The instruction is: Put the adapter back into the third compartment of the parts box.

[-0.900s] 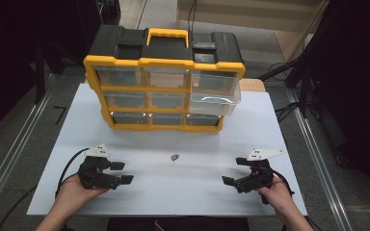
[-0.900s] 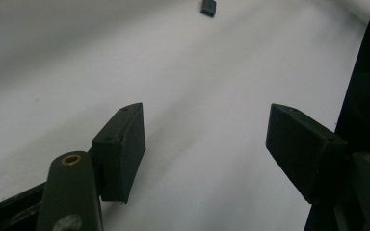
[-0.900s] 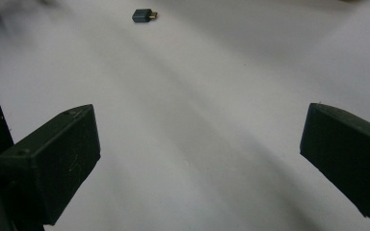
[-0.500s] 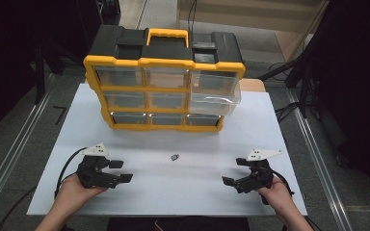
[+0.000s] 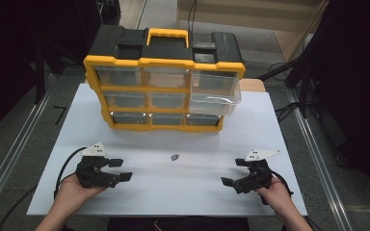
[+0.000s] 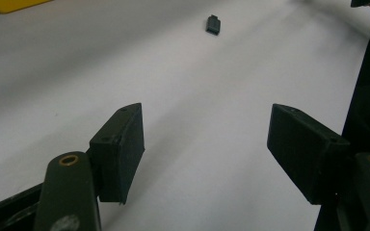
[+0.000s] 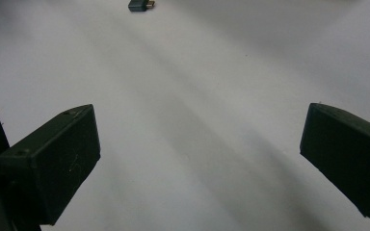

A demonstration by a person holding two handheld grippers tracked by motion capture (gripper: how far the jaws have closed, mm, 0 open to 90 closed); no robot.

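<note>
Both jaws gaping on nothing, the left hand-held gripper and right hand-held gripper are resting on the white bench, with a small dark adapter lying between them, well apart from each.

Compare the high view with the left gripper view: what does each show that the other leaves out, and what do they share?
High view alone: the yellow-and-black drawer organizer as a whole, its clear right-hand drawer pulled out, the right hand-held gripper, and the person's hands on the white table.

Left gripper view alone: the left hand-held gripper seen along its own jaws, which stand apart with only bare table between them.

Both: the small dark part lying on the table, apart from both grippers.
</note>
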